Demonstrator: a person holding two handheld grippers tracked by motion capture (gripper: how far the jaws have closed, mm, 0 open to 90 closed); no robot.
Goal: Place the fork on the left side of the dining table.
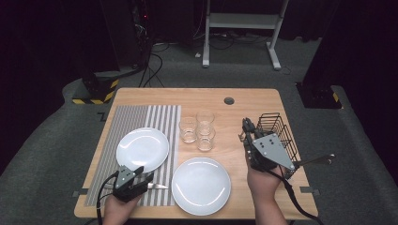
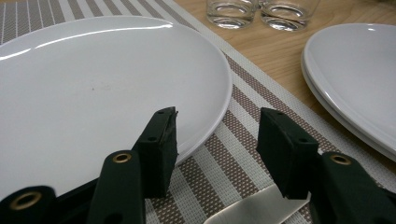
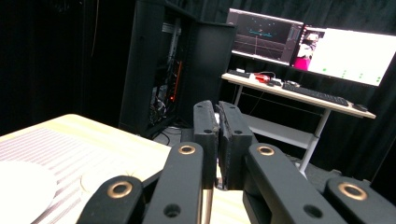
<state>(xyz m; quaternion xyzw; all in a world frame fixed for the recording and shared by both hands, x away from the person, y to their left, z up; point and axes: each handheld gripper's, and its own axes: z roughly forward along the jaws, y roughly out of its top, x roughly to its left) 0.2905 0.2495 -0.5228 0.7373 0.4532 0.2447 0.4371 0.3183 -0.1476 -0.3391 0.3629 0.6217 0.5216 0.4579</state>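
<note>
My left gripper (image 1: 146,178) (image 2: 217,128) stands open at the table's front left, low over the striped placemat (image 1: 133,119) (image 2: 243,154). A metal knife blade (image 1: 158,186) (image 2: 257,210) lies flat on the mat under its right jaw, not gripped. Just ahead of its left jaw is the rim of a white plate (image 1: 142,149) (image 2: 93,88). My right gripper (image 1: 245,127) (image 3: 218,112) is held up beside a black wire basket (image 1: 278,131), its jaws pressed shut and pointing away over the table's far edge. I cannot make out anything between them.
A second white plate (image 1: 201,185) (image 2: 355,79) sits on bare wood at front centre. Three clear glasses (image 1: 197,129) (image 2: 254,11) stand mid-table. A metal utensil handle (image 1: 321,160) sticks out right of the basket. A desk with monitors (image 3: 308,46) stands beyond the table.
</note>
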